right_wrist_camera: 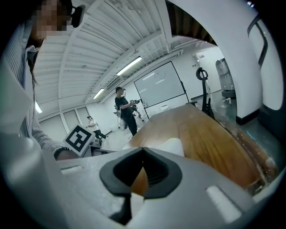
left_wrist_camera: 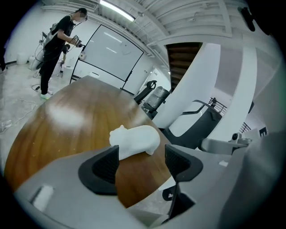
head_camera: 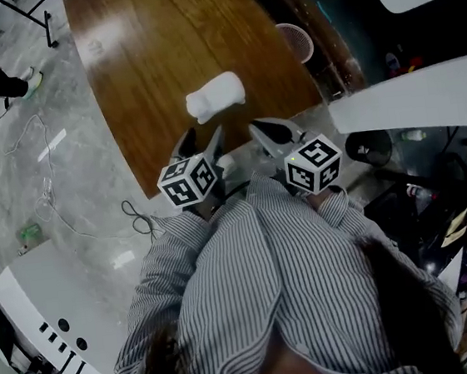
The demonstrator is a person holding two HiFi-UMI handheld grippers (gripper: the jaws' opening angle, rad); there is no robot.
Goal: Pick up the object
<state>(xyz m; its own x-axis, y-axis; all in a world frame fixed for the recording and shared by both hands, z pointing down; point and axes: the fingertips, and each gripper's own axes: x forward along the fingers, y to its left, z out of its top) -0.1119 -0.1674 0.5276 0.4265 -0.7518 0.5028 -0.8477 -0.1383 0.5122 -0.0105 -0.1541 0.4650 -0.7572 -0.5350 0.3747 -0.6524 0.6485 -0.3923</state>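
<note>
White object [head_camera: 215, 97] lies on table [head_camera: 152, 57]. Left gripper [left_wrist_camera: 142, 163] just short of it, jaws apart, apparently aligned for grasp. Right gripper [right_wrist_camera: 142, 154] near object, jaws together, empty, likely spare.

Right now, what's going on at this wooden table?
A person in a striped shirt works two handheld grippers at a wooden table. The left gripper, jaws apart, faces a white animal-shaped figure lying on the table, not touching it. The right gripper is shut and empty.

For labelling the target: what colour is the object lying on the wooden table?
The object is plain white, clearest in the left gripper view.
</note>
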